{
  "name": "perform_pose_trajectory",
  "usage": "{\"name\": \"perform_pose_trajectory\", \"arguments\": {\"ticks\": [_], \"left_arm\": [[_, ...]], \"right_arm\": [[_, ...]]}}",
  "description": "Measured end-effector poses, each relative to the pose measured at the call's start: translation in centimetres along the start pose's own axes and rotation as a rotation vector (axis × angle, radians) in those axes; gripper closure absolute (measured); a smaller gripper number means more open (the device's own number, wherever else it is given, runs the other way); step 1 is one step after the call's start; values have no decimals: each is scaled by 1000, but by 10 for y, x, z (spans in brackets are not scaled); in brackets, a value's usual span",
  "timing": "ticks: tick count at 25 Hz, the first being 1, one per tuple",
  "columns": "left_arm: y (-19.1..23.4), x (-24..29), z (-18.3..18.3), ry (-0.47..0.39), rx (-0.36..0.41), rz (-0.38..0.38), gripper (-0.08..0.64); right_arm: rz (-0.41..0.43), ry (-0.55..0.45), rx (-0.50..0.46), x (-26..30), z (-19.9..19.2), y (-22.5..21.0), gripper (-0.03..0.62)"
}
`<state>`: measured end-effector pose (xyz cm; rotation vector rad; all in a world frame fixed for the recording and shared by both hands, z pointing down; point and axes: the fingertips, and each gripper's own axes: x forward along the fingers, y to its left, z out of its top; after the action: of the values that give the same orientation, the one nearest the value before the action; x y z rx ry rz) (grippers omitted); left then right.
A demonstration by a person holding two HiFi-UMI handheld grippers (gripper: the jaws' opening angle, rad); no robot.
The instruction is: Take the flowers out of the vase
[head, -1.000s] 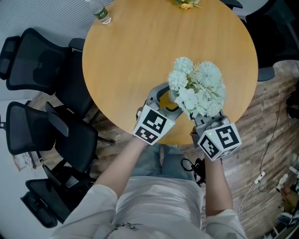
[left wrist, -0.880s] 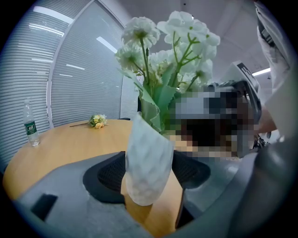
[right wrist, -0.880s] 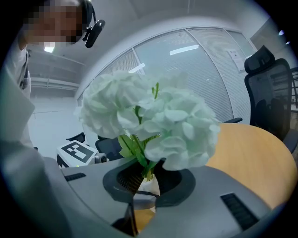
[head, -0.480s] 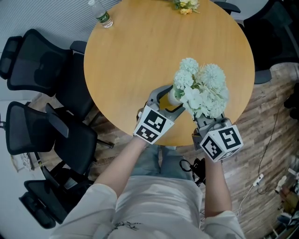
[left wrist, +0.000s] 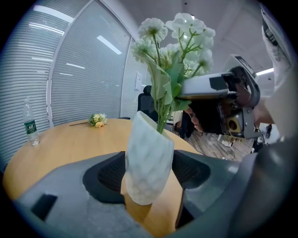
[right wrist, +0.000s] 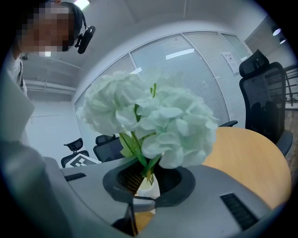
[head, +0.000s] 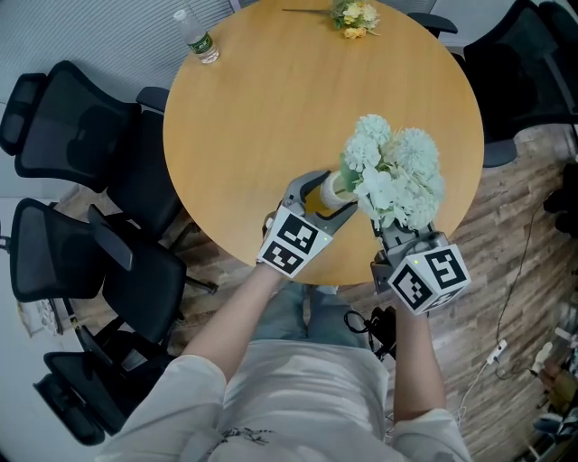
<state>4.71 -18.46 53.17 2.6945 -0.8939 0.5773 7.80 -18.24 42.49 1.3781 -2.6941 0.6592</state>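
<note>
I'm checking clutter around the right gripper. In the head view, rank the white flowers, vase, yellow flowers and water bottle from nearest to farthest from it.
1. white flowers, in the jaws of the right gripper.
2. vase, just left of it.
3. yellow flowers, at the far edge of the table.
4. water bottle, far-left edge.

Lighting is bright and even from overhead; shadows are soft. Both gripper views bend and darken at the edges.
</note>
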Motion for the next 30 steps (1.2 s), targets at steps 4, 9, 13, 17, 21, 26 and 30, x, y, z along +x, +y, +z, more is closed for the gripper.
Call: {"name": "perform_pose_trajectory", "arguments": {"ticks": [4,9,13,17,21,26,30], "left_arm": [[0,1,0,0,-4,4,244],[2,-1,-1,2,-14,5,244],[4,-4,-3,1,-18,5,244],[3,-5,-5,1,-18,4,244],[1,-5,-5,6,-18,6,244],[1,-4,-5,8,-20,5,242],[0,-4,-5,7,-22,5,242]], "right_arm": [[3,-9,-2,-4,7,1,541],[11,-12,16,-6,13,3,541],[11,-20,22,-8,18,7,541],[9,-26,26,-12,21,8,541],[10,-33,24,-17,26,8,541],[10,-39,18,-19,33,9,541],[13,-44,19,-22,38,12,541]]}}
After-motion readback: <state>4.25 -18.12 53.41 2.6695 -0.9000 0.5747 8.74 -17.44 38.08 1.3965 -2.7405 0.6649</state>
